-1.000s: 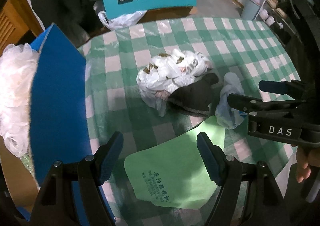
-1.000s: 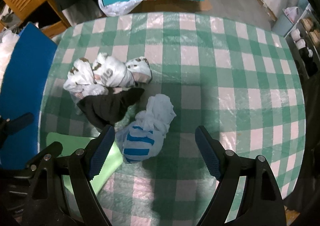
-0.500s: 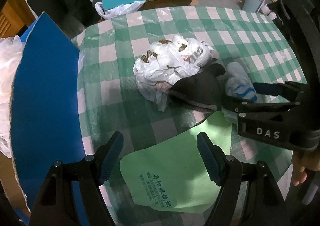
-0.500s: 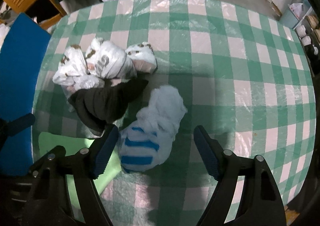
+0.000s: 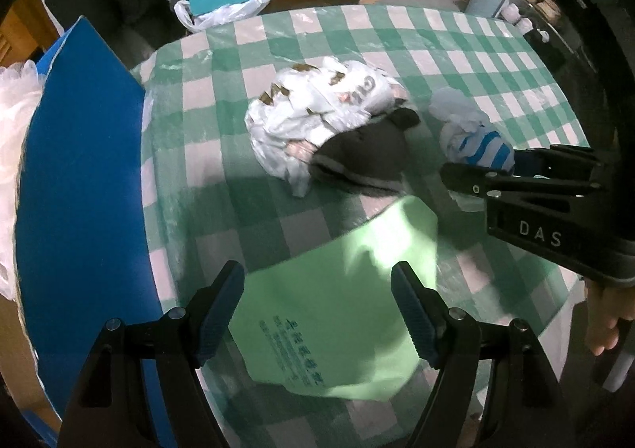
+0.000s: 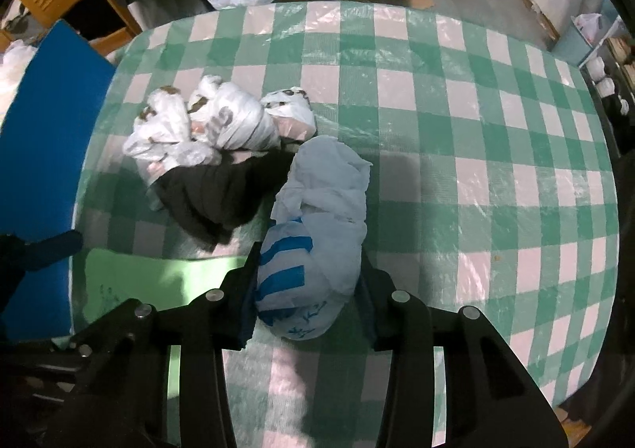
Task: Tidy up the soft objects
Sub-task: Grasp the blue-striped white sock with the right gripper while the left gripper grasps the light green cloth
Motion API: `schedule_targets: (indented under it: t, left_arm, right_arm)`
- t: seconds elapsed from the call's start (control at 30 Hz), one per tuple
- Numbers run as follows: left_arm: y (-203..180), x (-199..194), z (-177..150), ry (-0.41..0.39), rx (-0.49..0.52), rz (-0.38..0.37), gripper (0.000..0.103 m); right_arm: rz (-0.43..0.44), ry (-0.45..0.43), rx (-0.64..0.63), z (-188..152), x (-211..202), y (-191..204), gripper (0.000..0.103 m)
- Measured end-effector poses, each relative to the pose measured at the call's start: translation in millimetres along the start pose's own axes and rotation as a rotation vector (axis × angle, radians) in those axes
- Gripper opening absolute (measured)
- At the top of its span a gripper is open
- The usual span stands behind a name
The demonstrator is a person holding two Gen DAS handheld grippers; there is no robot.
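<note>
The right hand-held gripper (image 6: pixel 307 289) is clenched around the blue-striped white bundle (image 6: pixel 317 233), one finger pressing each flank, low on the checked tabletop (image 6: pixel 496 138). The bundle sits just right of the dark cloth (image 6: pixel 214 194), which touches the knotted white plastic bag (image 6: pixel 214 122) behind it. So the step in hand looks like the pickup of the striped bundle, with the lift not yet made, as far as one can judge.

Over on the other side, the left hand-held gripper (image 5: pixel 317 313) hangs released, fingers spread wide above the pale green bag (image 5: pixel 341 305) lying flat at the near edge of the tabletop. A blue board (image 5: pixel 83 178) stands at the left edge.

Next move, in my reading: raise the bundle straight up without squashing it out of the grip, then carry it toward wherever the soft things are gathered. The green bag may be that place, though nothing here confirms it. The loose white tail could snag on the dark cloth.
</note>
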State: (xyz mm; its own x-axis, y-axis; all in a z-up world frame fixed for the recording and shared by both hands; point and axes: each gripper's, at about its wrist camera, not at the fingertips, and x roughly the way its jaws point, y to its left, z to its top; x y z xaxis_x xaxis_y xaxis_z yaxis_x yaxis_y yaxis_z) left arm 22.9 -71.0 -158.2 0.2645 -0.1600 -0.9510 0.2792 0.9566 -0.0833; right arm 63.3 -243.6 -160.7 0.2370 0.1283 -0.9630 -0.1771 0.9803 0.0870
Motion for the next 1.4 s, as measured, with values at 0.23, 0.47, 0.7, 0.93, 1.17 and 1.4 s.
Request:
schedule_targets:
  t: [0.23, 0.47, 0.7, 0.93, 1.17, 1.4]
  left_arm:
    - [-14.8, -4.5, -16.9, 0.021, 0.033, -0.042, 0.081]
    - [-34.8, -4.7, -30.7, 0.043, 0.083, -0.058, 0.081]
    - [-45.5, 0.6, -37.1, 0.061, 0.132, -0.012, 0.081]
    - [-44.3, 19.3, -39.5, 0.092, 0.141, 0.025, 0.081]
    - [-36.5, 34.1, -35.5, 0.087, 0.125, 0.045, 0.087]
    - [-34.1, 38.4, -28.3, 0.054, 0.125, 0.051, 0.086]
  right_arm:
    - [0.004, -0.007, -0.006, -18.7, -17.5, -0.4, 0.040]
    - [0.003, -0.033, 0.008, -23.2, -29.6, 1.5, 0.040]
    - [0.000, -0.046, 0.026, -29.5, -35.0, -4.0, 0.040]
    - [0.013, -0.054, 0.034, -29.7, -38.6, -7.2, 0.040]
    - [0.033, -0.067, 0.027, -24.1, -43.3, -3.1, 0.040]
    - [0.042, -0.066, 0.037, -21.1, -41.2, -4.7, 0.040]
